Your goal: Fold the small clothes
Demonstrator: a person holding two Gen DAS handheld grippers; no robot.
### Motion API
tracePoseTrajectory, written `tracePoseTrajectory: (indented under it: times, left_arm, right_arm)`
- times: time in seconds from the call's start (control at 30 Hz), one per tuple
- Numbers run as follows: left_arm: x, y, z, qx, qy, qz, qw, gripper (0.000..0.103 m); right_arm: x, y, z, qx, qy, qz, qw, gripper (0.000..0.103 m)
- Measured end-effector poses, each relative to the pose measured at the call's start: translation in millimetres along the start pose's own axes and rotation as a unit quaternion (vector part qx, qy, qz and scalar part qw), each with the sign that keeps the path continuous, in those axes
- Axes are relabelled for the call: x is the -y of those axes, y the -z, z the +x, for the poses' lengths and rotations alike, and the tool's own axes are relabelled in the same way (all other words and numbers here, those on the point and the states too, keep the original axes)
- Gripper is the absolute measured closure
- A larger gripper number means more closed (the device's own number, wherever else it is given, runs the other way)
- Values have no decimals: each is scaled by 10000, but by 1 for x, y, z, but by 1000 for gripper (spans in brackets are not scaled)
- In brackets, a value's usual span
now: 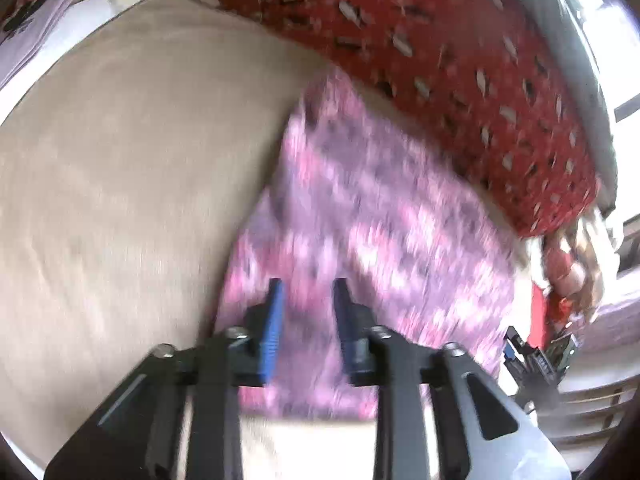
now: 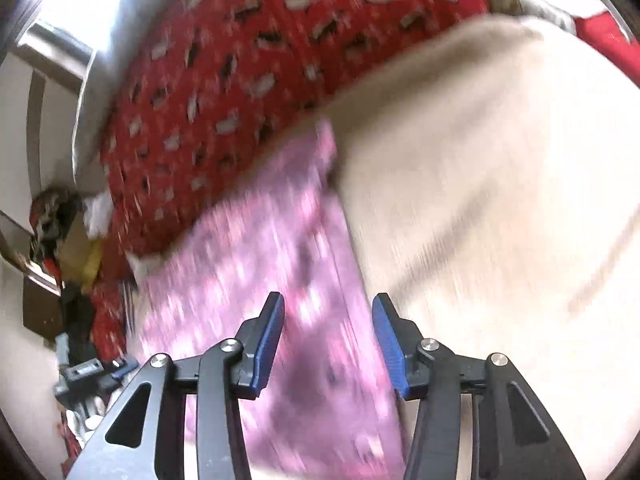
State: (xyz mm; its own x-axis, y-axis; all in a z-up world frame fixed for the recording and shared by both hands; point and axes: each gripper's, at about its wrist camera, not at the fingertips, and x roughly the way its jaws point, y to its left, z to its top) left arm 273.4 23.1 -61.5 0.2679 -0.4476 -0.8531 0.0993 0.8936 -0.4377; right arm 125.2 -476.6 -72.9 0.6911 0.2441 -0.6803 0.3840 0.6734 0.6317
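Note:
A small pink and purple patterned garment (image 1: 360, 220) lies flat on a beige sheet (image 1: 140, 160); both views are motion-blurred. My left gripper (image 1: 308, 292) is open and empty above the garment's near end. In the right wrist view the same garment (image 2: 260, 260) lies as a long strip on the beige sheet (image 2: 480, 200). My right gripper (image 2: 328, 308) is open and empty over the garment's near right edge. The right gripper also shows at the garment's right side in the left wrist view (image 1: 532, 360).
A red patterned blanket (image 1: 440, 60) lies bunched just beyond the garment, also in the right wrist view (image 2: 240, 60). Papers (image 1: 36, 20) lie at the far left. Clutter (image 2: 60, 240) stands on the floor at the left.

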Motion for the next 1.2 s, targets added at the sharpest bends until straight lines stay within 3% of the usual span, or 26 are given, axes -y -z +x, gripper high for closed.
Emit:
tracePoseTrajectory:
  times: [0.03,0.07,0.13,0.17,0.2,0.23,0.3,0.33,0.37,0.47,0.5,0.53,0.6,0.67,0.73,0.8,1.0,1.2]
  left_arm:
    - [0,10,7,-105,-193,11,9998,77]
    - [-2,16,15,-203,-395,2,9990,77]
    - [-10,24,24,-293,-598,-117,9977,85]
    - [-14,27,22,-216,-533,-192,9982,86]
    - [-16,29,20,-205,-502,-262,9982,88]
    - [-19,28,18,-257,-459,-387,9979,88]
    - [-22,26,15,-347,-394,-529,9972,87]
    - [-24,27,10,-362,-350,-596,9969,87]
    - [-25,29,4,-338,-298,-627,9970,87]
    - [-23,40,-12,-132,-141,-639,9978,85]
    - [-20,44,-15,-67,-75,-629,9980,77]
    - [-17,47,-13,-37,-110,-595,9982,62]
    - [-11,51,-5,-23,-362,-494,9981,55]
    - [-7,53,12,-135,-601,-398,9973,55]
    - [-4,56,20,-116,-763,-328,9965,55]
    - [2,57,21,-52,-839,-223,9962,51]
    - [14,55,31,-30,-882,-70,9961,42]
    - [20,52,35,-81,-820,5,9966,36]
  right_arm:
    - [2,11,4,-124,-64,13,9999,62]
    - [-1,19,-5,-102,-152,-69,9998,88]
    - [-12,29,-29,341,-253,-321,9986,88]
    - [-13,31,-42,672,-301,-353,9967,96]
    - [-11,33,-49,858,-190,-351,9955,96]
    - [-5,32,-47,868,50,-309,9957,96]
    - [14,34,-22,172,487,-37,9987,97]
    - [19,35,-19,62,494,65,9987,97]
    - [16,35,-27,235,446,104,9987,91]
    - [1,38,-55,792,227,69,9966,89]
    - [-8,41,-61,917,58,-27,9958,89]
    - [-16,43,-63,969,-16,-130,9952,89]
    - [-31,51,-54,902,-40,-365,9952,76]
    - [-38,63,-31,626,284,-615,9957,64]
    - [-33,76,-3,97,772,-805,9937,61]
    - [-43,92,-4,530,978,-1336,9848,59]
    - [-68,106,10,557,1645,-2165,9607,42]
    - [-64,104,11,552,1625,-2159,9612,38]
